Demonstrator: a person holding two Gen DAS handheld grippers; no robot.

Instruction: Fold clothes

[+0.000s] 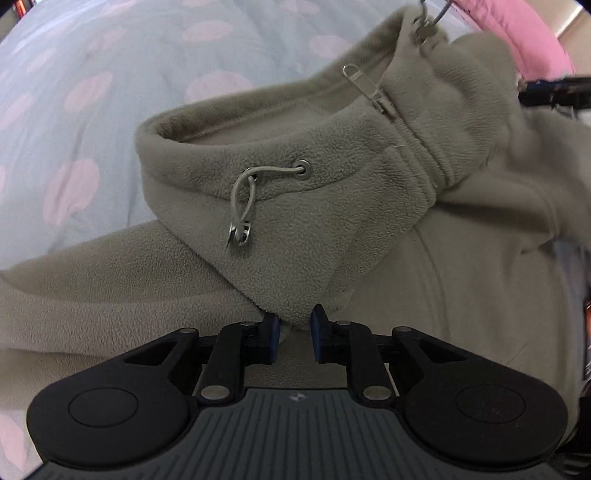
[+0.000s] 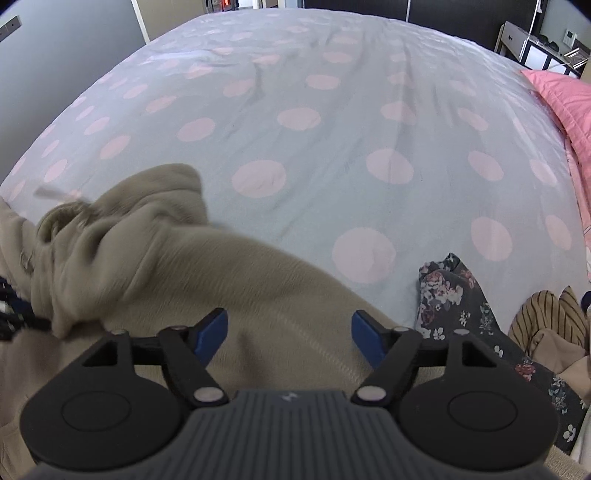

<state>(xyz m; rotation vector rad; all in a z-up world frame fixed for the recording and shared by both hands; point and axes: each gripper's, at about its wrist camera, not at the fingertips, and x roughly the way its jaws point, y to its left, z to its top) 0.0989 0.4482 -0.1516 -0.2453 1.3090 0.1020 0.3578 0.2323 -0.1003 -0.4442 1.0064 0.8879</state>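
You are in a bedroom in a home. A big bed fills most of what you see, with a soft light blue cover dotted with pink spots. A pink pillow lies at the right side of the bed. Clothes lie on the bed: a fuzzy tan hoodie, a dark piece with little flowers and a striped one. Past the bed you can see a grey wall and a small white table in the far corner.
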